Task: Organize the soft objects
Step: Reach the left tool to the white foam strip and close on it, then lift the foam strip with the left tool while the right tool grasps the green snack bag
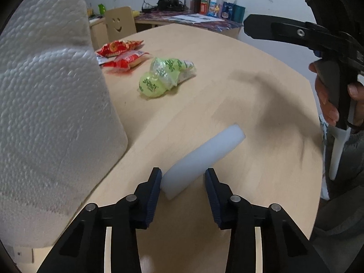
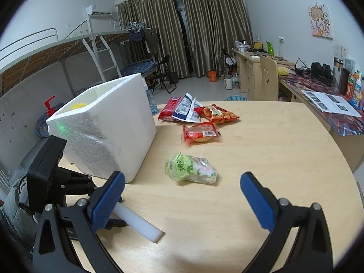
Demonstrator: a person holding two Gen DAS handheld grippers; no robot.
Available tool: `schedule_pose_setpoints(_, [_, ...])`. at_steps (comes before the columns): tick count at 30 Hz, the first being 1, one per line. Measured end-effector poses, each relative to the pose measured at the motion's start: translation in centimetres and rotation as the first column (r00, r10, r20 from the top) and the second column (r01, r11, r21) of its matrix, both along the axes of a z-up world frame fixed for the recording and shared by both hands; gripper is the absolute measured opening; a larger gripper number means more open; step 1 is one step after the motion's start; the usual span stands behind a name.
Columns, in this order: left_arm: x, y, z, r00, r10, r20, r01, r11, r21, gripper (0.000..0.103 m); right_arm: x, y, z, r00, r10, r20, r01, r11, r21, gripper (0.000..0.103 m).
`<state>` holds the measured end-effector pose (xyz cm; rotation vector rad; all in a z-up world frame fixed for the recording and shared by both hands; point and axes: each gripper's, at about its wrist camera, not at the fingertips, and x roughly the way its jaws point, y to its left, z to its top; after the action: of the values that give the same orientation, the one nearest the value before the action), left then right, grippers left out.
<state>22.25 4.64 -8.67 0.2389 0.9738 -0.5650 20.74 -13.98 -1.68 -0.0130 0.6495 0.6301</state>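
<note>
A white foam cylinder [image 1: 204, 157] lies on the round wooden table [image 1: 261, 182]. My left gripper [image 1: 183, 177] is open with its jaws either side of the cylinder's near end. The cylinder also shows in the right wrist view [image 2: 138, 223], partly behind my right gripper's left finger. My right gripper [image 2: 182, 187] is open wide and empty above the table. A green snack bag [image 1: 166, 75] lies mid-table, also in the right wrist view [image 2: 191, 169]. Red snack bags [image 1: 120, 53] lie beyond it. A white styrofoam box [image 2: 107, 132] stands at the left, something yellow inside.
The styrofoam box [image 1: 45, 113] fills the left of the left wrist view, close to the cylinder. The right gripper's handle and hand [image 1: 329, 72] hang at the right. A desk with bottles [image 1: 211, 4] and a smiley chair [image 1: 119, 24] stand behind the table.
</note>
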Motion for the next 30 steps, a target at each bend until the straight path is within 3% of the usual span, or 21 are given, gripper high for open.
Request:
schedule_pose_setpoints(2, [-0.4, 0.2, 0.1, 1.000, -0.008, -0.010, 0.008, 1.000, 0.002, 0.041, -0.1, 0.0, -0.1, 1.000, -0.004, -0.001, 0.004, 1.000, -0.003, 0.103])
schedule_pose_setpoints(6, [-1.5, 0.4, 0.7, 0.998, -0.058, -0.039, 0.055, 0.996, -0.072, 0.041, -0.2, -0.1, 0.0, 1.000, -0.010, -0.001, 0.010, 1.000, -0.008, 0.103])
schedule_pose_setpoints(16, [-1.1, -0.1, -0.1, 0.999, -0.021, 0.024, 0.021, 1.000, 0.001, 0.041, -0.3, 0.6, 0.1, 1.000, 0.007, -0.002, -0.007, 1.000, -0.006, 0.103])
schedule_pose_setpoints(24, [-0.9, 0.4, 0.1, 1.000, -0.011, 0.006, 0.011, 0.999, -0.040, 0.011, 0.4, 0.6, -0.4, 1.000, 0.002, -0.015, -0.002, 1.000, -0.015, 0.103])
schedule_pose_setpoints(30, [-1.5, 0.8, 0.5, 1.000, -0.003, 0.018, 0.004, 0.998, -0.064, 0.008, 1.2, 1.1, -1.0, 1.000, -0.004, -0.030, 0.003, 0.999, -0.043, 0.103])
